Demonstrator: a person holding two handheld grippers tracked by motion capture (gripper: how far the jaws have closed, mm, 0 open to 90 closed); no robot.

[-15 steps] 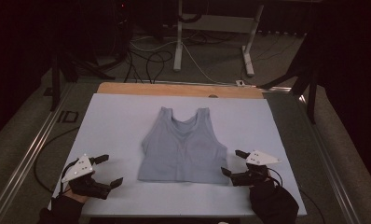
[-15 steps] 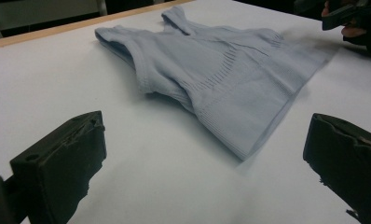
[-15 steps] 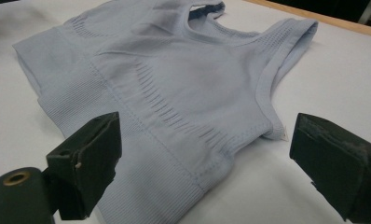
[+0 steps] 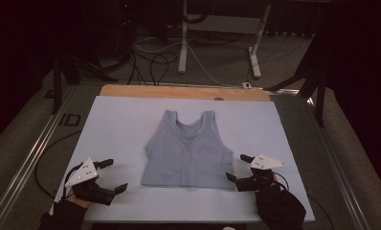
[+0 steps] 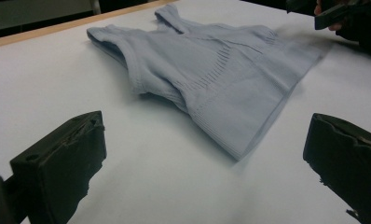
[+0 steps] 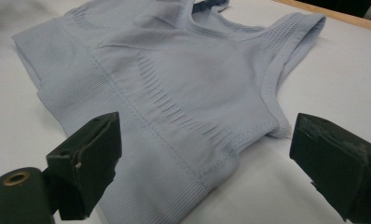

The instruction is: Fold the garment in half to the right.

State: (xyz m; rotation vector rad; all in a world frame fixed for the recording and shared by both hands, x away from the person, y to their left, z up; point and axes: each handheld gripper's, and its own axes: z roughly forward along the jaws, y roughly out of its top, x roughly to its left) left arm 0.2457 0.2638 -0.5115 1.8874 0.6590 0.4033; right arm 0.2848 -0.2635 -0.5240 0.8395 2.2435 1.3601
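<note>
A pale blue-grey sleeveless top (image 4: 188, 151) lies flat in the middle of the table, straps toward the far side and hem toward me. My left gripper (image 4: 116, 175) rests open on the sheet, to the left of the hem and a little apart from it. The left gripper view shows the top (image 5: 221, 74) ahead, with its near hem corner between and beyond the black jaws. My right gripper (image 4: 236, 167) is open at the top's right hem corner. In the right gripper view the ribbed hem and side of the top (image 6: 174, 79) lie between the spread jaws.
A white sheet (image 4: 121, 124) covers the table, with a wooden edge (image 4: 179, 91) along the far side. Beyond it are floor cables (image 4: 155, 57) and a white stand (image 4: 184, 38). A metal rail (image 4: 30, 158) runs along the table's left.
</note>
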